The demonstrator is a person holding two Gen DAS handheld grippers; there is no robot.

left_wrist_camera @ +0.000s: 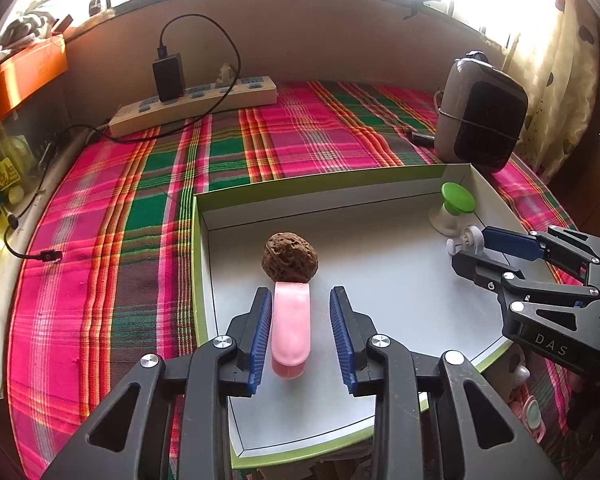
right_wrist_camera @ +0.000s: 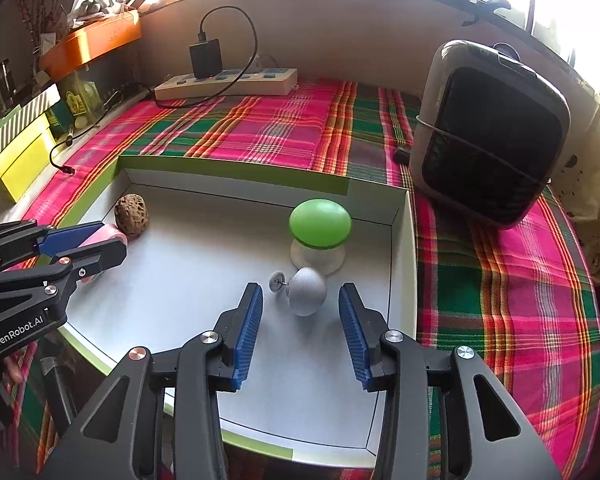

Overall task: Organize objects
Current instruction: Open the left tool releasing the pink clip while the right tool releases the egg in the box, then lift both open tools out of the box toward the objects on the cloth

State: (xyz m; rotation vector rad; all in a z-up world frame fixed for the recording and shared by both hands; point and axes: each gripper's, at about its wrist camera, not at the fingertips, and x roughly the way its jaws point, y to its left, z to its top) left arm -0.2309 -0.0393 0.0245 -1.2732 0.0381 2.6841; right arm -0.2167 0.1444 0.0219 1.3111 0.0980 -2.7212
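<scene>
Pink flat oblong plastic clip (left_wrist_camera: 291, 326) is lying inside white shallow cardboard tray (left_wrist_camera: 384, 280) w/ long axis running along L gripper (left_wrist_camera: 302, 334), between its parted, non-gripping jaws, touching brown wrinkled walnut (left_wrist_camera: 290, 257) beyond; R gripper (right_wrist_camera: 300, 330) is gaping around grey knob (right_wrist_camera: 309, 295).

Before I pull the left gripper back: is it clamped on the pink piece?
No. The left gripper stands open, gaps showing between both pads and the pink piece lying in the white tray.

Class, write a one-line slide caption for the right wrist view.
Open right gripper straddles a grey knob lying in the white box.
</scene>
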